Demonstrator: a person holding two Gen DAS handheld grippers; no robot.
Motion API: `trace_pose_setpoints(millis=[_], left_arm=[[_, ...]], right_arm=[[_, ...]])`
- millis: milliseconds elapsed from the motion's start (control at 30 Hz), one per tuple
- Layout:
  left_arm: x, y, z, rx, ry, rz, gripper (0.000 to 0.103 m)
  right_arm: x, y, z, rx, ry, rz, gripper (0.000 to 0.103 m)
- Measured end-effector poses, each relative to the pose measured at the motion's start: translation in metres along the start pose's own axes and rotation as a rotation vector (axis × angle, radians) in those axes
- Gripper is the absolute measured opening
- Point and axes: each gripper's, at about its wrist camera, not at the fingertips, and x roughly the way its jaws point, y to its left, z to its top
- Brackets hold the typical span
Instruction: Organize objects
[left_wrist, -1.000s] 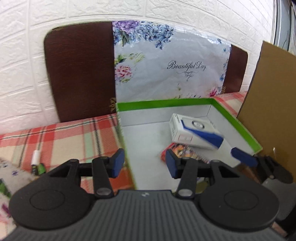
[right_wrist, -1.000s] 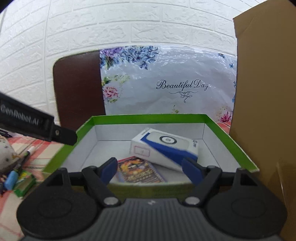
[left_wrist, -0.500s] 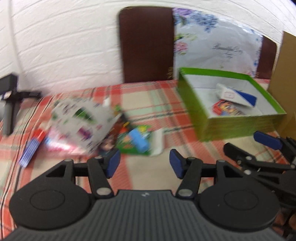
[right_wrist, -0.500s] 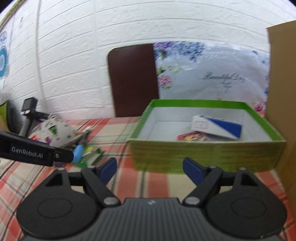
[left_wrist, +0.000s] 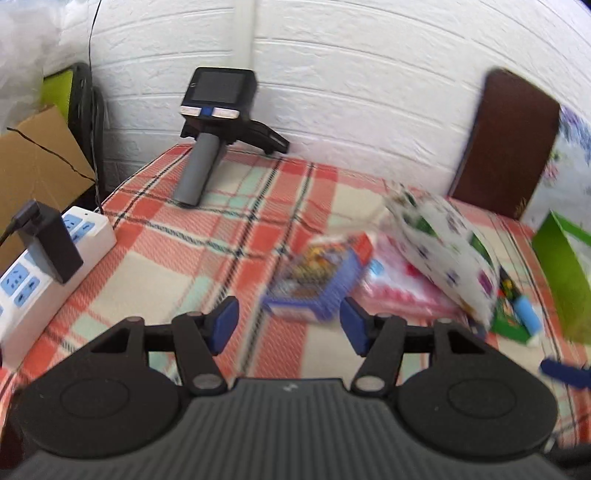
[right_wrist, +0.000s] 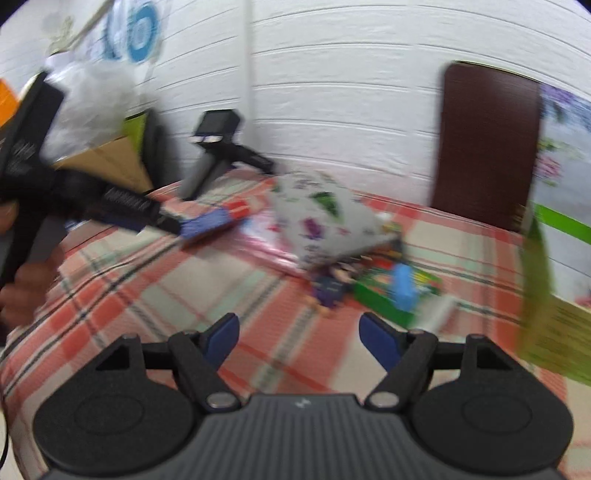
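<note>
My left gripper (left_wrist: 289, 325) is open and empty, just short of a blue-edged card box (left_wrist: 317, 278) lying on the plaid cloth. A white patterned pouch (left_wrist: 443, 251) leans on a pink packet (left_wrist: 402, 291) to the right. The green box (left_wrist: 561, 273) stands at the far right edge. My right gripper (right_wrist: 300, 341) is open and empty above the cloth, in front of a blue tube on a green packet (right_wrist: 400, 288). The pouch (right_wrist: 325, 218) and the green box (right_wrist: 543, 295) also show there. The left gripper (right_wrist: 199, 225) reaches toward the card box. Both views are blurred.
A grey-handled scanner device (left_wrist: 218, 110) stands at the back by the white brick wall. A white power strip (left_wrist: 40, 258) lies at the left table edge. A brown board (left_wrist: 506, 144) leans on the wall. Cardboard (left_wrist: 33, 166) stands left.
Both grippers have swung left, away from the green box with the white-blue box and card pack inside, toward the pile of loose objects. Both stayed open.
</note>
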Motion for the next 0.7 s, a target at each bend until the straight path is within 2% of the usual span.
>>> trace_pose_setpoints(millis=[100,200,267,400,533,633,700], left_arm=[[0.021,0.031,0.020,-0.104,0.030,-0.086,0.068],[0.043,0.044,0.033,-0.144,0.057,-0.180,0.068],[0.065,0.045,0.036,-0.154,0.107,-0.282,0.067],[0.094,0.045,0.029,-0.178,0.199,-0.381,0.061],[0.090,0.043,0.017,-0.202,0.206,-0.436,0.059],[0.076,0.036,0.002,-0.208,0.226,-0.478,0.055],[0.062,0.028,-0.009,-0.204,0.223,-0.480,0.054]], right_arm=[[0.023,0.024,0.017,-0.037,0.024,0.102,0.074],[0.047,0.040,0.034,-0.056,0.041,0.187,0.075],[0.069,0.050,0.045,-0.081,0.063,0.209,0.076],[0.115,0.055,0.061,-0.064,0.128,0.245,0.076],[0.141,0.049,0.064,0.000,0.171,0.240,0.074],[0.131,0.042,0.059,0.027,0.166,0.251,0.075],[0.118,0.038,0.051,0.029,0.166,0.245,0.075]])
